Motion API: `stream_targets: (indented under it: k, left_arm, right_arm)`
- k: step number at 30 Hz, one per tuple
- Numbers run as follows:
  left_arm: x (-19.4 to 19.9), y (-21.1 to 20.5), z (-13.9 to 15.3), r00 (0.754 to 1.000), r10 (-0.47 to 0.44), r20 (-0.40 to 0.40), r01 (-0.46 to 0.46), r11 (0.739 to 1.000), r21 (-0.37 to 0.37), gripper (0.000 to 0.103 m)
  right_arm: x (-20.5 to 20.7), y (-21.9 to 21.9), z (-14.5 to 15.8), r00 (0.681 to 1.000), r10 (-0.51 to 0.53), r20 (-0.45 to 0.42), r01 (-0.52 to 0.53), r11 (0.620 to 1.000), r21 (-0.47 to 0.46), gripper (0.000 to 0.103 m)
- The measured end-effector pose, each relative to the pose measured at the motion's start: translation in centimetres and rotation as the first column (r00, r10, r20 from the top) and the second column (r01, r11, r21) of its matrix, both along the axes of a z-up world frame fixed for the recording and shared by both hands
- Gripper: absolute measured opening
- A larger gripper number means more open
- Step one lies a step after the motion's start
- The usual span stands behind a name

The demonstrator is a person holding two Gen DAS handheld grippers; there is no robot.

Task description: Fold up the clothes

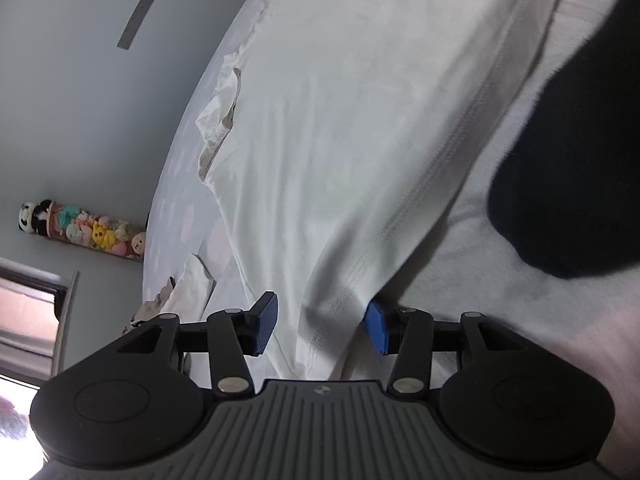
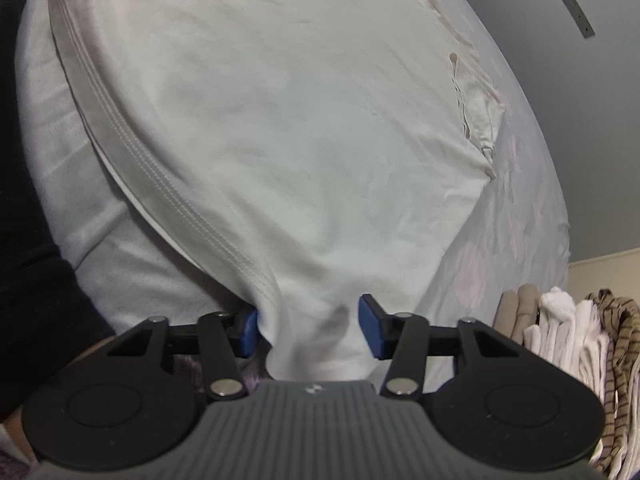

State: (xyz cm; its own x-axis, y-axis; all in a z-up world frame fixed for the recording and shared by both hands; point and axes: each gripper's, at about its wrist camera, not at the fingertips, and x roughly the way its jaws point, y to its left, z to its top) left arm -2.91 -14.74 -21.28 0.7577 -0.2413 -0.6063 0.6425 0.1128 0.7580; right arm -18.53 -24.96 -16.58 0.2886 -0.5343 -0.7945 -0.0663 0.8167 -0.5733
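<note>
Over the bed [image 1: 472, 240], both hand-held grippers straddle the shirt [image 1: 340, 120] hem.

Dim soft light, fisheye bending, slight blur

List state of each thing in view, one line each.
White shirt: spread flat on the bed, hem corners bunched between both grippers' jaws.
Left gripper: jaws apart, hem between, pads not pressing.
Right gripper: jaws partly open, fabric gathered between.
Folded clothes: stacked at bed edge.
Plush toys: lined along wall.
</note>
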Motion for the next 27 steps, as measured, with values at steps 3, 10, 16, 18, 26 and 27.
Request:
stream_targets:
  k: [3,10,16,18,26,27]
  left_arm:
    - [0.6,0.1,0.5,0.998,0.023,-0.055,-0.025,0.999,-0.042,0.021]
    - [1.0,0.4,2.3,0.997,0.065,-0.029,-0.069,0.986,-0.150,0.006]
    - [0.7,-0.1,5.0,0.995,0.096,0.022,-0.088,0.966,-0.243,0.005]
    - [0.1,-0.1,5.9,0.994,0.100,0.033,-0.088,0.960,-0.265,0.005]
    - [-1.6,0.7,9.1,0.989,0.107,0.101,-0.066,0.935,-0.348,0.004]
    - [-1.7,0.8,9.4,0.989,0.105,0.108,-0.060,0.933,-0.356,0.004]
  right_arm:
    - [0.0,0.1,-0.3,1.000,0.010,0.005,-0.010,1.000,-0.022,0.019]
    - [-1.5,-0.8,2.9,0.977,-0.062,0.205,0.061,0.998,0.011,0.005]
    - [-2.6,-1.6,6.5,0.921,-0.099,0.378,0.097,0.995,0.023,0.004]
    - [-2.9,-1.7,7.1,0.908,-0.097,0.407,0.098,0.995,0.018,0.004]
    - [-4.7,-0.7,10.0,0.867,-0.057,0.495,0.096,0.994,-0.053,0.003]
    - [-5.0,-0.4,10.5,0.863,-0.049,0.503,0.095,0.993,-0.065,0.003]
